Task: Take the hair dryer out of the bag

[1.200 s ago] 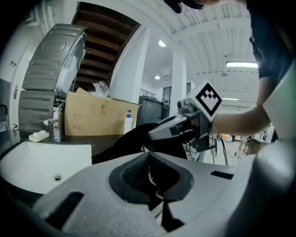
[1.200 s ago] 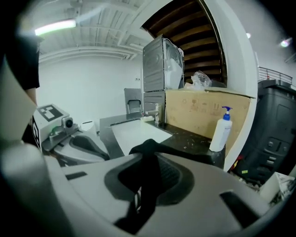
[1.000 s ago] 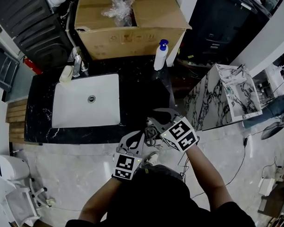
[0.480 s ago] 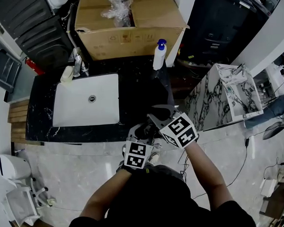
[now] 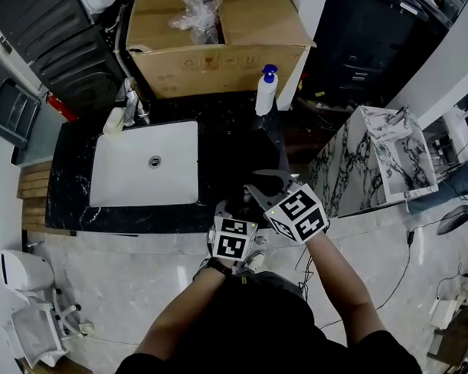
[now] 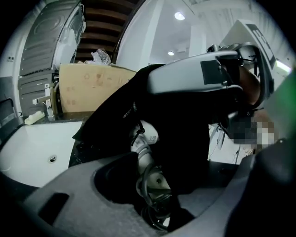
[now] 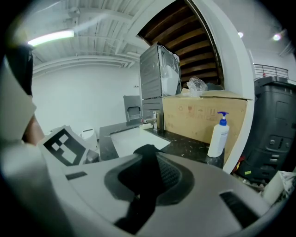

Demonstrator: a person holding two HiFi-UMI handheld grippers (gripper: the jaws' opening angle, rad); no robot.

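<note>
A black bag hangs open at the front edge of the dark counter. Its fabric is pinched in my right gripper, which is shut on it and holds the mouth up. Inside, the left gripper view shows the white hair dryer with its grey coiled cord. My left gripper reaches into the opening with its jaws opening; the cord and dryer lie between them, and no pad is seen pressing. In the head view both grippers, left and right, sit close together.
A white sink with a faucet lies left of the bag. A cardboard box and a blue-topped pump bottle stand at the counter's back. A marble-patterned cabinet is to the right.
My left gripper has moved right and forward, from out at the left to right beside the right gripper at the bag's mouth. The right gripper has stayed where it was.
</note>
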